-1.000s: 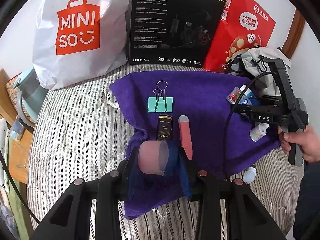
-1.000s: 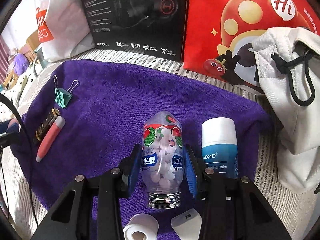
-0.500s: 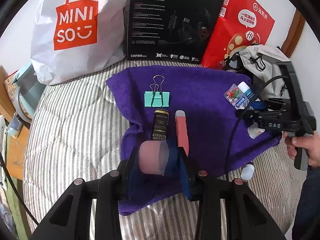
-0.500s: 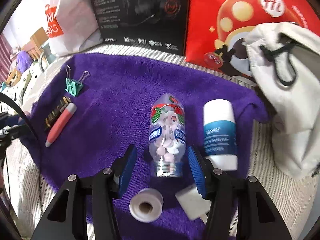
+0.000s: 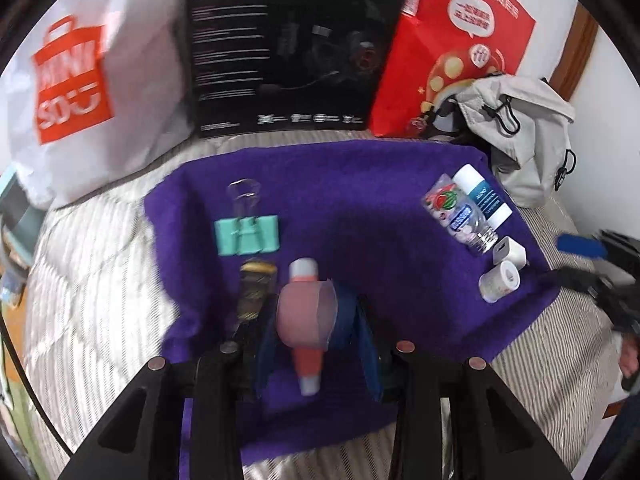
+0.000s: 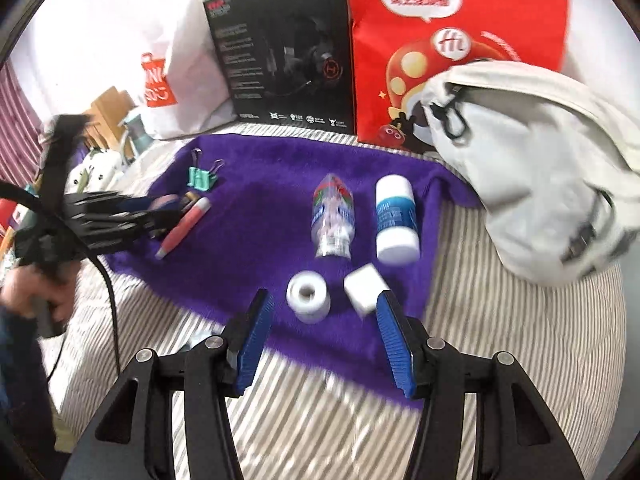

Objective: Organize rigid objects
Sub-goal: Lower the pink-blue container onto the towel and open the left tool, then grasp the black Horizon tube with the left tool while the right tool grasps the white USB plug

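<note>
A purple towel (image 6: 260, 200) lies on a striped bed. My left gripper (image 5: 316, 320) is shut on a pink translucent cap-like piece (image 5: 304, 316), hovering over a pink pen (image 5: 306, 364); a black-gold tube (image 5: 256, 292) and a teal binder clip (image 5: 246, 234) lie beside it. My right gripper (image 6: 325, 312) stands open, drawn back from a candy bottle (image 6: 332, 216) that lies on the towel. A white-blue balm tube (image 6: 396, 220), a white roll (image 6: 308, 298) and a white cube (image 6: 366, 284) lie near it.
A white Miniso bag (image 5: 72, 80), a black headset box (image 5: 288, 48) and a red paper bag (image 5: 452, 52) stand behind the towel. A pale drawstring bag (image 6: 532, 168) slumps at the right. Striped bedding (image 6: 340, 412) surrounds the towel.
My right gripper opened, let go of the candy bottle and pulled back toward the towel's near edge. My left gripper moved forward over the pink pen, still holding the pink piece.
</note>
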A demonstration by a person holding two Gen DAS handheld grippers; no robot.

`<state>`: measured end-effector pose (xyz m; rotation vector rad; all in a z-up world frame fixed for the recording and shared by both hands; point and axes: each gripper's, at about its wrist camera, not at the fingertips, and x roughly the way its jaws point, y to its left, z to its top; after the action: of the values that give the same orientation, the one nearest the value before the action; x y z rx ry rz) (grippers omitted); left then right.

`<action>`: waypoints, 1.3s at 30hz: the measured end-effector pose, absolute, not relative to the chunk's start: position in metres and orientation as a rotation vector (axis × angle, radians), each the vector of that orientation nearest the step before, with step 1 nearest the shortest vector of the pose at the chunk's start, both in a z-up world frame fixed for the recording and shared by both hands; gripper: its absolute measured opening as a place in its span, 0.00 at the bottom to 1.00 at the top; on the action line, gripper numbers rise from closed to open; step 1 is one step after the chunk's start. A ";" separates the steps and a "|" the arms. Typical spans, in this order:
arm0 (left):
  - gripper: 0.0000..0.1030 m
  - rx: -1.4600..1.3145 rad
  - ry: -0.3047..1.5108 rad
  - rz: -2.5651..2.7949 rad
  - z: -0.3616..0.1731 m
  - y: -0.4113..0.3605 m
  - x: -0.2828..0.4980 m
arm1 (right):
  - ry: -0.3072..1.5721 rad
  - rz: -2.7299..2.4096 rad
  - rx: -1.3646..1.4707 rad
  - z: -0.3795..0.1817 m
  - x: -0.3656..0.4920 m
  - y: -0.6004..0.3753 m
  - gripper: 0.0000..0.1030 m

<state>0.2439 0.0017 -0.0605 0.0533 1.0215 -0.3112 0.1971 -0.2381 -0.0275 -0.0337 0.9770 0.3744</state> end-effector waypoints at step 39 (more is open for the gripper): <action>0.65 0.182 1.004 -0.393 -0.065 -0.046 0.146 | 1.016 0.302 0.074 -0.047 0.099 -0.264 0.57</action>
<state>0.1458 -0.0464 -0.0651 0.1818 1.0041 -0.3933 0.0985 -0.2637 -0.0468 0.0742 1.0158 0.3015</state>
